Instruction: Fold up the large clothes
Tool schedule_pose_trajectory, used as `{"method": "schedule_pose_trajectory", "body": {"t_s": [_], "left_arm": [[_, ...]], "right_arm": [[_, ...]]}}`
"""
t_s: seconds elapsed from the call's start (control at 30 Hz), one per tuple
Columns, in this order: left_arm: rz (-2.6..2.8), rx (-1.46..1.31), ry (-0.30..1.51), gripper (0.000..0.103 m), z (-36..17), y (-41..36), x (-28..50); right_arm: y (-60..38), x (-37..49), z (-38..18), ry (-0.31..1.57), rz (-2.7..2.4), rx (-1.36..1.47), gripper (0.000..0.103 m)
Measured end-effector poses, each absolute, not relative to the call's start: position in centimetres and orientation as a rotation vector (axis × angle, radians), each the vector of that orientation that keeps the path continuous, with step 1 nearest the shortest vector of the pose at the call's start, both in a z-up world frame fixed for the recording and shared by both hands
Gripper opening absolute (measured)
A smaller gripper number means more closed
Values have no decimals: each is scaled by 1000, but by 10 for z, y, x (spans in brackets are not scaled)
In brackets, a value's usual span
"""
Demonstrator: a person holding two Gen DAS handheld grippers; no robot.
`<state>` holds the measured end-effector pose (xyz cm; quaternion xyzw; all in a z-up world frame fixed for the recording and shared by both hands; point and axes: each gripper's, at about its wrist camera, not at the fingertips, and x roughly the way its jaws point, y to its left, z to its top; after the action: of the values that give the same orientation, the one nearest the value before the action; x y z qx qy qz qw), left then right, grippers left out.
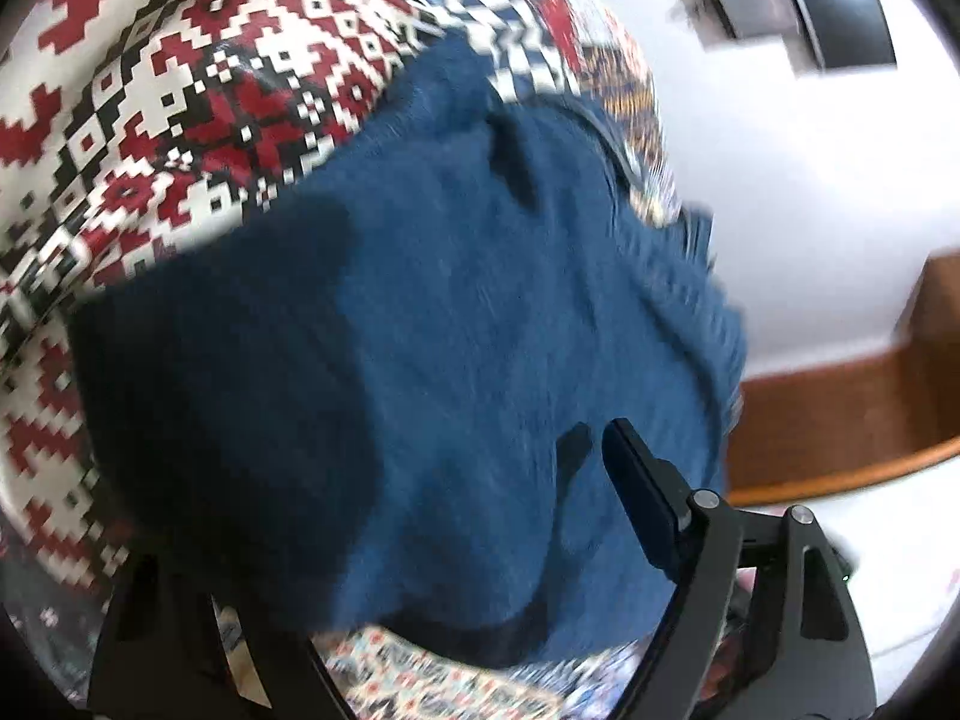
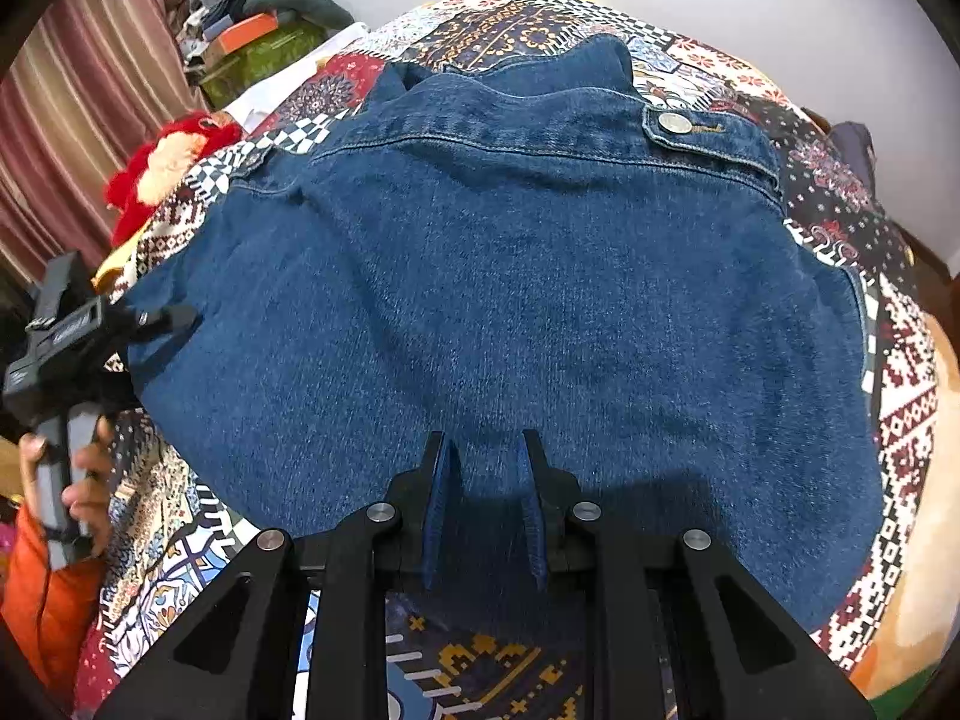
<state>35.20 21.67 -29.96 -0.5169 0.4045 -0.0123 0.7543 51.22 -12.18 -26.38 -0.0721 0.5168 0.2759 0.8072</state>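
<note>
Currently a bed (image 2: 900, 360) covered with a patchwork quilt (image 2: 528, 30) carries everything. Quilt pattern: red, white and black geometric blocks toward the right edge, checker and floral patches toward the far edge.

Denim jacket (image 2: 510, 300): lies spread flat over the middle of the bed, reaching from the near edge almost to the far edge. A stitched band runs across its far part, with a buttoned tab and a metal button (image 2: 674, 123) at the far right. Left wrist view shows the same jacket (image 1: 420, 330), motion-blurred, partly raised off the quilt (image 1: 150, 90).

Containers: none holding task items. An untidy pile of clothes and boxes (image 2: 252, 24) sits beyond the bed's far left corner, contents unclear. A red and cream plush item (image 2: 162, 162) lies at the left edge, just beside the jacket.

Right hand-held gripper (image 2: 483, 468): at the jacket's near edge, jaws narrowly parted, pads either side of a strip of denim; cannot tell whether cloth is pinched.

Left hand-held gripper (image 2: 174, 318): at the jacket's left edge, tip touching the denim, gripped by a person's hand (image 2: 78, 474). In its own view only one finger (image 1: 636, 480) shows against the cloth; opening cannot be told.
</note>
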Motion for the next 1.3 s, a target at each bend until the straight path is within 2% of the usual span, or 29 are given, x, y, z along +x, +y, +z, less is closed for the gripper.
{"method": "schedule_pose_trajectory", "body": {"t_s": [0.03,0.1,0.13,0.17,0.27,0.33,0.63,0.83,0.93,1.1,1.3], "left_arm": [[-22,-1166,862,80,-301,221,353],[8,-1201,844,68,-302,227,354],[25,-1199,843,56,-301,229,353],[32,-1190,837,49,-298,231,352],[38,-1136,796,34,-280,240,341],[38,-1060,754,30,-256,235,335],[63,-729,568,28,-154,209,295],[128,-539,511,28,-116,187,276],[151,-480,512,28,-113,178,276],[225,-308,653,28,-133,149,316],[198,-301,644,27,-129,133,330]], "right_arm": [[-122,512,-264,1102,597,-150,18],[-121,511,-265,1096,606,-146,18],[-121,510,-265,1095,607,-145,18],[-121,509,-265,1095,609,-145,18],[-119,508,-263,1102,602,-166,18],[-117,508,-261,1116,591,-176,18],[-84,491,-225,1103,699,-167,18],[-30,479,-215,1106,852,-125,18],[4,474,-232,1135,896,-177,18],[35,472,-269,1194,882,-263,20],[11,482,-265,1272,957,-176,20]]}}
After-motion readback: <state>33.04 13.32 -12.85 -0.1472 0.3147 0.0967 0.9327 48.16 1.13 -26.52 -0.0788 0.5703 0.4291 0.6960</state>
